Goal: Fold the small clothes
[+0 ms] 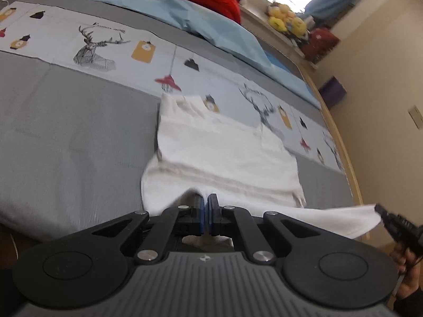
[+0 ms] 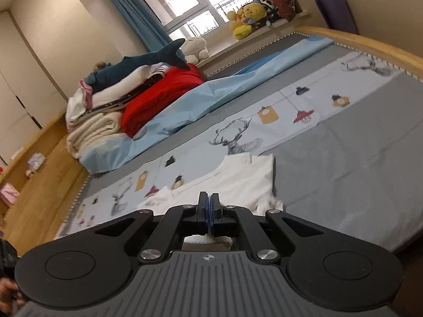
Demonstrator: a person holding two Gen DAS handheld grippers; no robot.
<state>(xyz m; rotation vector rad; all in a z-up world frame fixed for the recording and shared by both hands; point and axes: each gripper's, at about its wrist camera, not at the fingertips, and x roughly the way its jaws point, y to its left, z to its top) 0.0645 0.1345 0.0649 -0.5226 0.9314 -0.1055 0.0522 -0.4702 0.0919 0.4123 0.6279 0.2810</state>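
A: Nearest the lens, what do you see?

B: The left gripper [image 1: 206,203], blue pads pressed together on the near hem of the white garment [image 1: 224,153]. The cloth rises into the jaws there and shows again behind them.

A: And the other tongs?

B: The right gripper [image 2: 208,203] is clamped tight too, with white cloth bunched just behind its pads. In the left view it pinches the garment's right-hand corner, which is drawn out off the bed's side.

A: Where does the garment lie?

B: On the grey bedspread [image 1: 74,132], its far end reaching onto the pale printed strip [image 1: 111,39] with deer and lanterns.

A: Room to move?

B: Bare grey spread lies to one side of the garment. The wooden bed frame [image 2: 370,42] runs along the other side. Beyond the strip are a light blue sheet [image 2: 211,97] and a pile of folded laundry [image 2: 119,100] topped with a plush shark [image 2: 148,60].

A: Any writing?

B: A short script line above the deer, too blurred to read.
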